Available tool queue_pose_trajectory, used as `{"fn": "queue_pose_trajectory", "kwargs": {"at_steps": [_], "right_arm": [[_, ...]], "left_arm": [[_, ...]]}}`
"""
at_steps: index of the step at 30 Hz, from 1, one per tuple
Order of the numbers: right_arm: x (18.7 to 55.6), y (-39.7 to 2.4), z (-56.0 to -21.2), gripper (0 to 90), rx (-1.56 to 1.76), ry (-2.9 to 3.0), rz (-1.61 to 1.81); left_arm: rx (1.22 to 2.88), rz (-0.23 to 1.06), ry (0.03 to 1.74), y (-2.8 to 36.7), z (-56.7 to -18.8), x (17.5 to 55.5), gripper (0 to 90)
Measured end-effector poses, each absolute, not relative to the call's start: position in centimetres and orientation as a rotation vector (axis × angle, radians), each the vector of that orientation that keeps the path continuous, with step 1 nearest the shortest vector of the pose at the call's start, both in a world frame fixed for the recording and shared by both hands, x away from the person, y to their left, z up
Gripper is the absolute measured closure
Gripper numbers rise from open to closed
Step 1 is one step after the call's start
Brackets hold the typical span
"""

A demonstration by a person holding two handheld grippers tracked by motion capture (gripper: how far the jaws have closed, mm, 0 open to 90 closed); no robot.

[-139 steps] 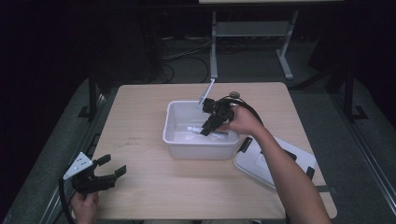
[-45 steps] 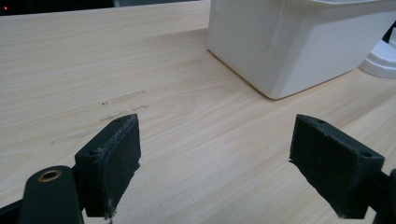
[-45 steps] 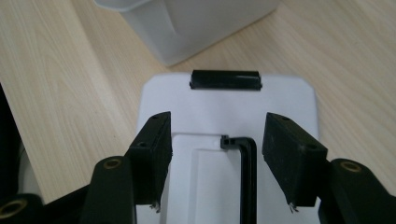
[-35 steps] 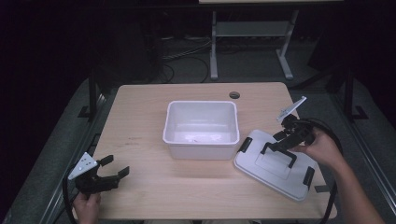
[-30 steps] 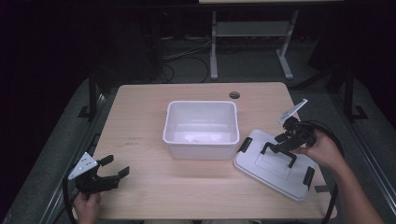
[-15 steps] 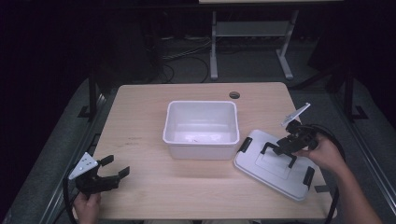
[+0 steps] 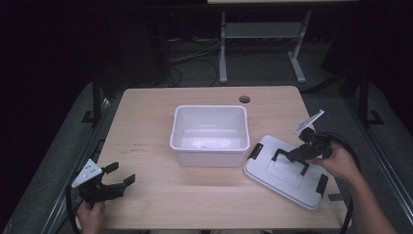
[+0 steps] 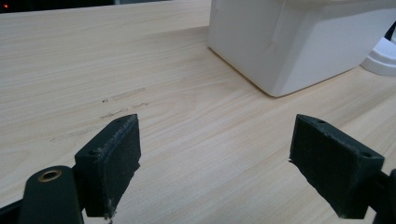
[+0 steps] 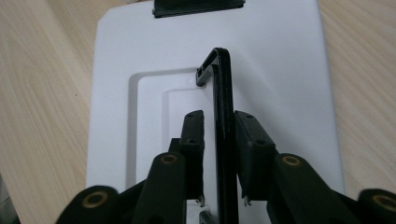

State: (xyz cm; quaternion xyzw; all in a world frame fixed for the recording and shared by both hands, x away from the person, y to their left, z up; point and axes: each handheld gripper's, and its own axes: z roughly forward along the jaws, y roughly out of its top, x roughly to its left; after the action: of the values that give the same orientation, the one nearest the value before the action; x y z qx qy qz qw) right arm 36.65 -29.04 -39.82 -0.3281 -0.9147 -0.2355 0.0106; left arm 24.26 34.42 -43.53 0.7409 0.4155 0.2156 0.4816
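Lid (image 7: 287, 176) of the white bin lies flat on the bench (image 7: 160, 209), just right of the open white bin (image 7: 209, 134) and near the bench's right front corner. Its black carrying handle (image 9: 223, 140) stands raised between the jaws of our right gripper (image 9: 219, 158), which have just been closing; in the right gripper view one pad (image 9: 252, 144) lies against the bar while a thin gap shows on the other side, so we read the grip as nearly clamped, not yet tight. Black latches (image 7: 255, 150) sit at the lid's ends. Our left gripper (image 7: 119, 183) rests at the bench's left front corner, its jaws wide apart over bare wood, well apart from the bin.
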Motion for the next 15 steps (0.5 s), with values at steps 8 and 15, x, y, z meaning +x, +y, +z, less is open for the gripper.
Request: {"fn": "queue_pose_trajectory", "kwargs": {"at_steps": [8,15], "right_arm": [[36.55,-28.98,-39.93,80.5,-1.008,-2.861,-0.724],[36.43,-28.78,-39.88,83.7,-0.969,-2.867,-0.724]], "left_arm": [[1.807,0.526,1.014,34.45,-43.54,24.26,15.7],[1.804,0.526,1.017,34.48,-43.54,24.24,15.7]]}}
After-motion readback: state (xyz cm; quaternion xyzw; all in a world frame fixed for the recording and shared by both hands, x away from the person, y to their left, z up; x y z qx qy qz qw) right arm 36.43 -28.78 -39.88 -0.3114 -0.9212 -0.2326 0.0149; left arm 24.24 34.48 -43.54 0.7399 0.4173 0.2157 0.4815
